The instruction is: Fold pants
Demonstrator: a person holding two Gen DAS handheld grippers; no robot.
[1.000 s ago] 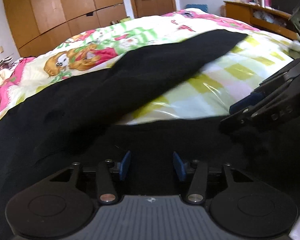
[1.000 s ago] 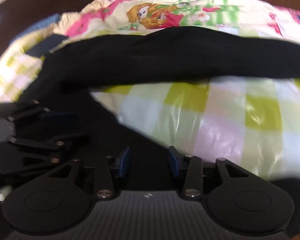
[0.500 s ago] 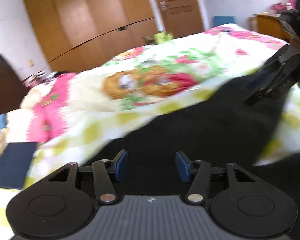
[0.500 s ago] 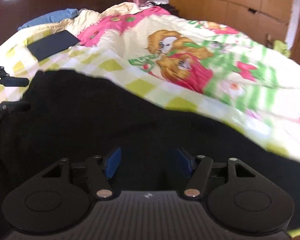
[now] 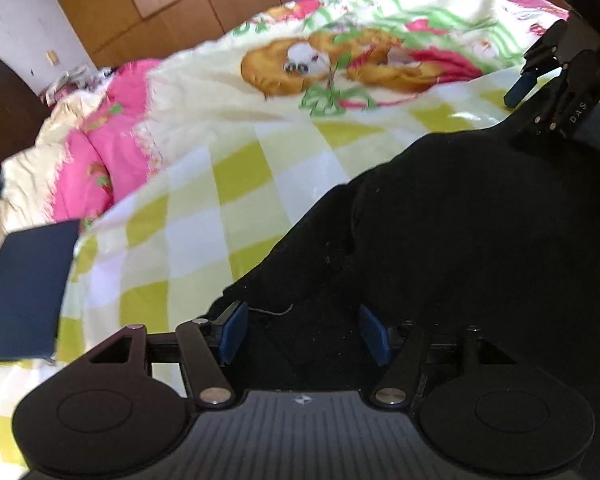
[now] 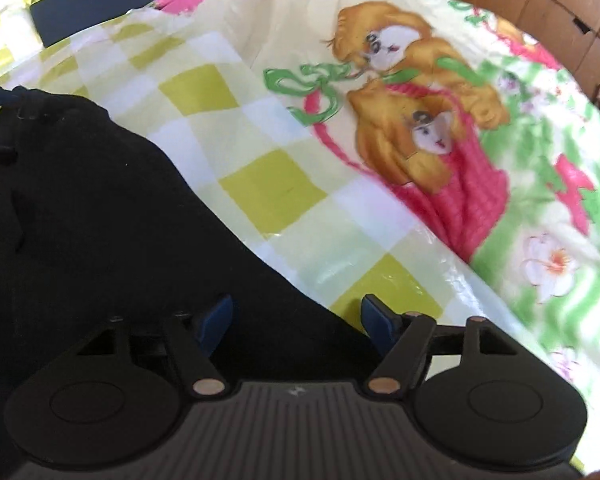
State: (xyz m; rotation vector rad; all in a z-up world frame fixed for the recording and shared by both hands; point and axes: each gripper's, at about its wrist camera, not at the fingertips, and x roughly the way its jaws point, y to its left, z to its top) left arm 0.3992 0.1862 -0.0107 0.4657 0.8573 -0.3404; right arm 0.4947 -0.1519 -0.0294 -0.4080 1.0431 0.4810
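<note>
Matte black tongs (image 5: pixel 306 332), blue fingertip pads (image 5: pixel 233 330), 2 round discs, copper-coloured pivot screws, ribbed grey housing

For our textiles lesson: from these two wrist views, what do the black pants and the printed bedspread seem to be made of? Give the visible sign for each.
Black pants: seemingly a soft matte knit or cotton; they reflect no light, show lint specks and drape in rounded folds.
Printed bedspread: probably a smooth synthetic or satin-like fabric; its checked part shows glossy highlights.

A bed (image 5: pixel 228 184) fills the room, covered by a quilt (image 6: pixel 380 128) with yellow checks, pink patches and cartoon prints. Behind it stands a brown wooden wardrobe (image 5: pixel 188 4) beside a white wall (image 5: pixel 16 16); daylight glints on the quilt.
</note>
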